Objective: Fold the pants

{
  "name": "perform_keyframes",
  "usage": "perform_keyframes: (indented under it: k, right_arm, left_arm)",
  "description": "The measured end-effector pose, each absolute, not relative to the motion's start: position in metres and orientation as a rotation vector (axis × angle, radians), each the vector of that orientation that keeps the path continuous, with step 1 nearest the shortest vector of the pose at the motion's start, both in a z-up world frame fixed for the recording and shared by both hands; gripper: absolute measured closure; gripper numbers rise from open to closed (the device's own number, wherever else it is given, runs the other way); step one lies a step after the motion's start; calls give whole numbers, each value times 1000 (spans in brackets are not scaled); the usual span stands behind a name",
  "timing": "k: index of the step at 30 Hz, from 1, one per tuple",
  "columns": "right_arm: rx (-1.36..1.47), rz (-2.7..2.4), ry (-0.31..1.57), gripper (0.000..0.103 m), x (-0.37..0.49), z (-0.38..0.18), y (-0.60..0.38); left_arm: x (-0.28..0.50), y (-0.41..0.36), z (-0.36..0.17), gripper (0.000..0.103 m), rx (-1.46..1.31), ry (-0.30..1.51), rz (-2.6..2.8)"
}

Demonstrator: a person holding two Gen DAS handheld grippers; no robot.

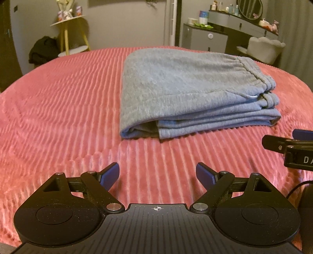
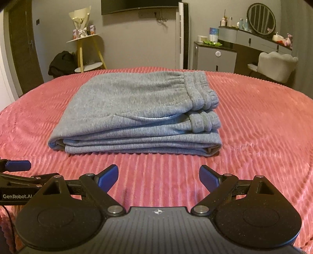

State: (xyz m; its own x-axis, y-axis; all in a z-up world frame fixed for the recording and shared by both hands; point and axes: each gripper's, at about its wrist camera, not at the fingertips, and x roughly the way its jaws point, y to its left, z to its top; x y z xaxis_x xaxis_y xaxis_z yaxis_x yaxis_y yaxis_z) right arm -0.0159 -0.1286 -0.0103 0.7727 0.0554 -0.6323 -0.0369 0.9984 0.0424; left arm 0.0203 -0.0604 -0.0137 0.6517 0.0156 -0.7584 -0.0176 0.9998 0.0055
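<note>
Grey pants (image 1: 185, 86) lie folded into a thick stack on the pink ribbed bedspread (image 1: 58, 109), with the elastic waistband on the right side. In the right wrist view the same pants (image 2: 137, 109) lie centred ahead. My left gripper (image 1: 157, 172) is open, its blue pads wide apart above bare bedspread, short of the pants. My right gripper (image 2: 158, 173) is open too, nothing between its pads, on the near side of the stack. Each gripper shows at the edge of the other's view.
The bedspread (image 2: 254, 136) spreads wide around the pants. Beyond the bed stand a yellow side table (image 2: 88, 50), a dark bag on the floor (image 2: 62, 62), a grey dresser with a round mirror (image 2: 260, 17) and a white chair (image 2: 275, 62).
</note>
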Motion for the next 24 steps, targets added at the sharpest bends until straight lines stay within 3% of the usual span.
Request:
perform_keyframes:
  k: [24]
  right_arm:
    - [55, 26, 707, 13, -11, -14, -137]
  left_arm:
    - [19, -61, -15, 13, 6, 867, 30]
